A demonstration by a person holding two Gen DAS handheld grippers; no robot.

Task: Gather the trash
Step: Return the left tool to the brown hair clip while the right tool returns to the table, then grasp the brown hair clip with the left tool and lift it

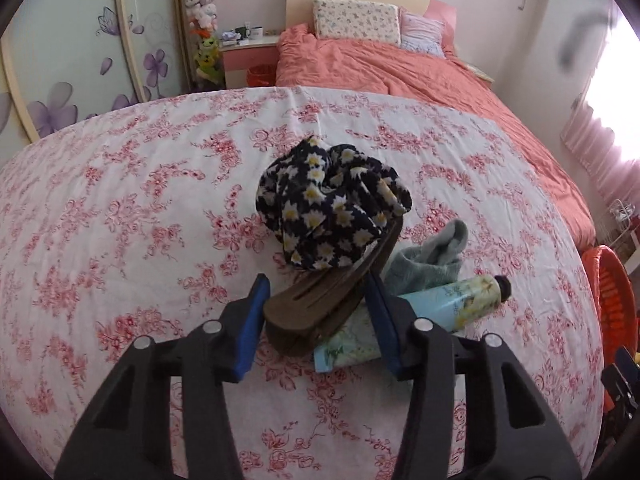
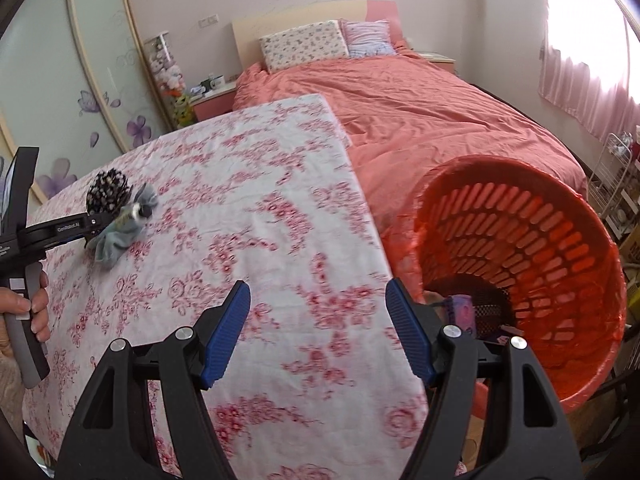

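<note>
A brown wooden spatula lies on the floral tablecloth, its far end under a dark daisy-print cloth. My left gripper is open, its blue pads either side of the spatula's wide end. A light blue tube and a grey-green sock lie just right of it. In the right wrist view my right gripper is open and empty above the table's right edge, beside an orange slotted basket holding a purple item. The left gripper shows at far left there.
A bed with a salmon cover lies beyond the table. A nightstand with mugs and a wardrobe with flower doors stand at the left. A wire rack stands at the right by the window.
</note>
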